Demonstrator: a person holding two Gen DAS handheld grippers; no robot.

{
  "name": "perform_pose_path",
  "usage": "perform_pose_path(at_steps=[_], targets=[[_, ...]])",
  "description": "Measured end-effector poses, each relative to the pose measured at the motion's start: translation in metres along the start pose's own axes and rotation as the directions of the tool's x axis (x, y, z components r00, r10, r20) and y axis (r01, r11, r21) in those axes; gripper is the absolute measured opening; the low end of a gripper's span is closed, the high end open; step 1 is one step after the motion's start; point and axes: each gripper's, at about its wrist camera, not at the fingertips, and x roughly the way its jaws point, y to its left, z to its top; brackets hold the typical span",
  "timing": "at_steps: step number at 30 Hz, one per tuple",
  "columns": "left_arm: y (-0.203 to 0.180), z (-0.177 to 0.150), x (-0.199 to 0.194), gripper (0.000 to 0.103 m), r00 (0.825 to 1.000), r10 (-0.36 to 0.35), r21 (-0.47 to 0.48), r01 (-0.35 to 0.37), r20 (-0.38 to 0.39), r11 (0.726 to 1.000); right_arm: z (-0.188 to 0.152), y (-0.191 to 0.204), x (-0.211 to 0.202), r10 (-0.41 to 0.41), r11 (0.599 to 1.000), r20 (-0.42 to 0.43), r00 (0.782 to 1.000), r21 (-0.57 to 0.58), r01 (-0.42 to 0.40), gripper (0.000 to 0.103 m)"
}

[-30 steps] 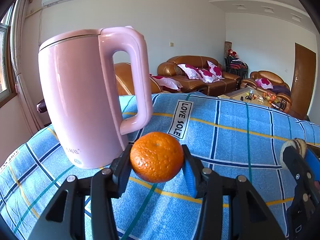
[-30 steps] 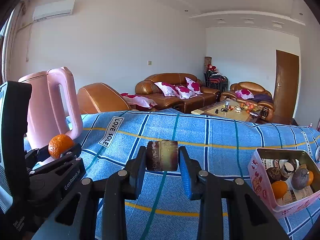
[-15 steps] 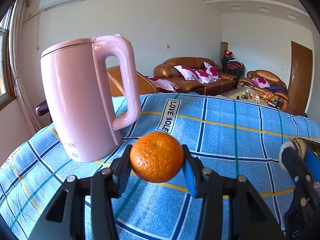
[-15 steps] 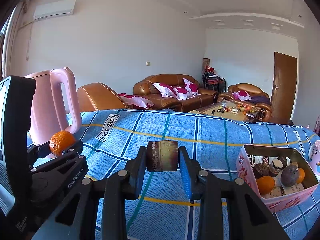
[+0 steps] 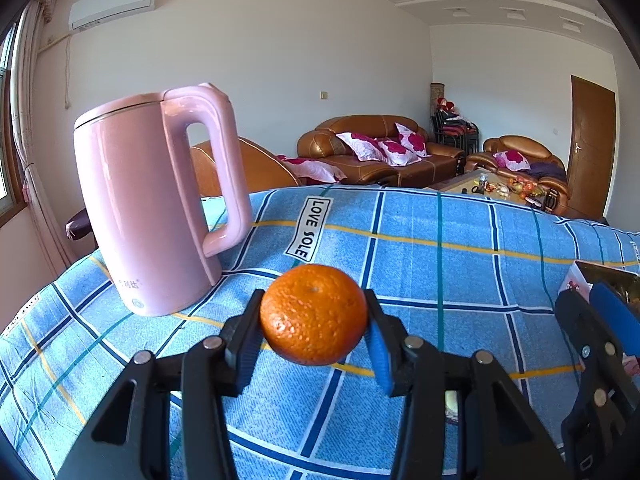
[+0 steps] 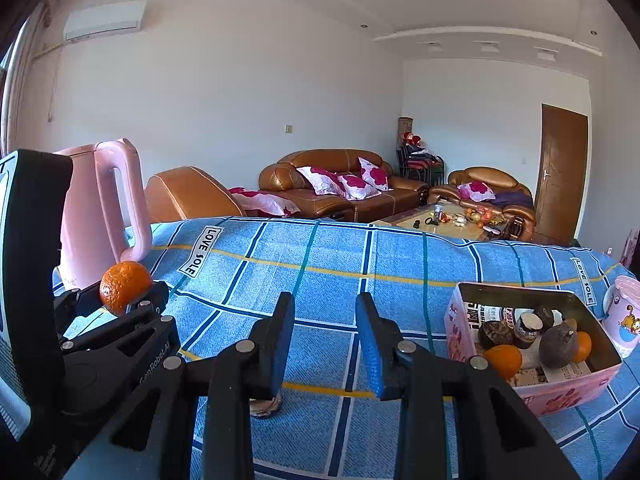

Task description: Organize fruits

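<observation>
though round, orange (image 5: 314, 314) stem-end up

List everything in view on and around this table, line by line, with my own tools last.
Tablecloth: one, blue check, covers the table.
Kettle: one, pink, back left of the table.
Mandarin: one, orange, clamped in the left jaws above the cloth.
Tin box: one, pink, right side of the table.
Orange fruits: two visible, in the box.
Dark fruits: several, brown, in the box; exact count unclear.
Brown piece: one, lying on the cloth under the right tool.
Cup: one, pink and white, right of the box.
Sofas: brown leather, in the room behind.
Left gripper: black, jaws shut on the mandarin.
Right gripper: black, jaws apart, nothing between them.
</observation>
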Motion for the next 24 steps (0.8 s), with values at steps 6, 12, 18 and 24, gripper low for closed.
perform_pose_path(at_steps=[6, 12, 18, 24], targets=[[0.008, 0.0, 0.001, 0.048, 1.0, -0.013, -0.048, 0.012, -0.015, 0.999, -0.001, -0.028, 0.005, 0.085, 0.992, -0.054, 0.995, 0.1, -0.079, 0.034], [0.033, -0.002, 0.01, 0.048, 0.998, 0.0, -0.155, -0.01, -0.06, 0.988, -0.012, -0.033, 0.03, 0.294, 0.943, -0.179, 0.939, 0.215, -0.255, 0.046], [0.04, -0.005, 0.015, 0.048, 0.997, -0.004, -0.187, -0.011, -0.078, 0.982, -0.017, 0.012, 0.051, 0.296, 0.955, -0.309, 0.904, 0.097, -0.28, 0.059], [0.029, -0.003, 0.01, 0.048, 0.999, 0.006, -0.134, -0.013, -0.051, 0.991, -0.03, 0.017, 0.08, 0.315, 0.949, -0.459, 0.831, 0.12, -0.293, 0.036]])
